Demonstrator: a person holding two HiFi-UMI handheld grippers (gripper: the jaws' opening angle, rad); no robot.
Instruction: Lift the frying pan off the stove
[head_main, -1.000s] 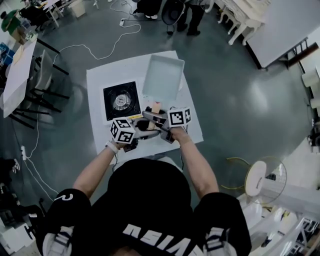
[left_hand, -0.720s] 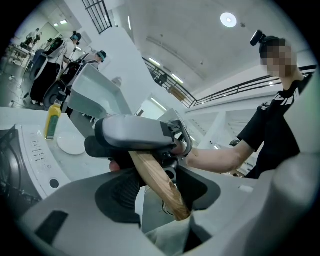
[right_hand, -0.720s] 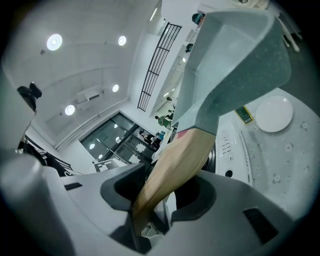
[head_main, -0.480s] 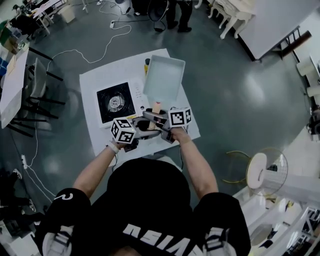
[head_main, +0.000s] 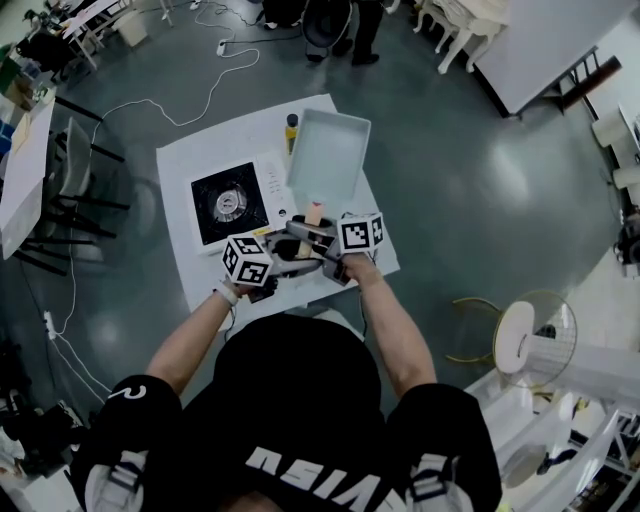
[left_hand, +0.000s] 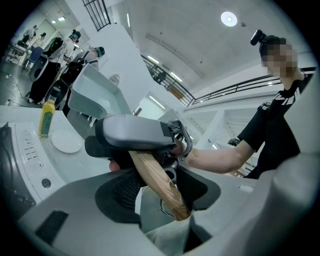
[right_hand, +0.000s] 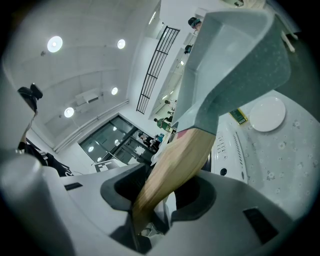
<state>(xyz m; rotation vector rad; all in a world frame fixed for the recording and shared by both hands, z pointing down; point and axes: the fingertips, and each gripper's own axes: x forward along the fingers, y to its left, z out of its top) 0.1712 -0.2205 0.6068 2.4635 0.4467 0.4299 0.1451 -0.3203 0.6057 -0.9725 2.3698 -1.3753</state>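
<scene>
Already you had the frying pan up off the stove, so the lift step looked as good as done. The pan hung in the air over the right part of the white table, beside the burner and not over it. Both tools were on the wooden handle: your right gripper was clamped on it close to the pan, and your left gripper was closed on its butt end, just behind the right one. My read: next you needed to hold the pan level and either carry it to a free spot or hold it clear. With the weight out in front of a long handle, a firm squeeze mattered, or the pan could droop or twist. The pan was square, deep-walled, pale grey and matte, with a speckled stone-like coat underneath. The handle was smooth light wood, rounded and tapered. The stove was a flat white box with a black top, a round metal burner and a row of small controls. A flat white plate and a yellow bottle sat on the table beyond.
</scene>
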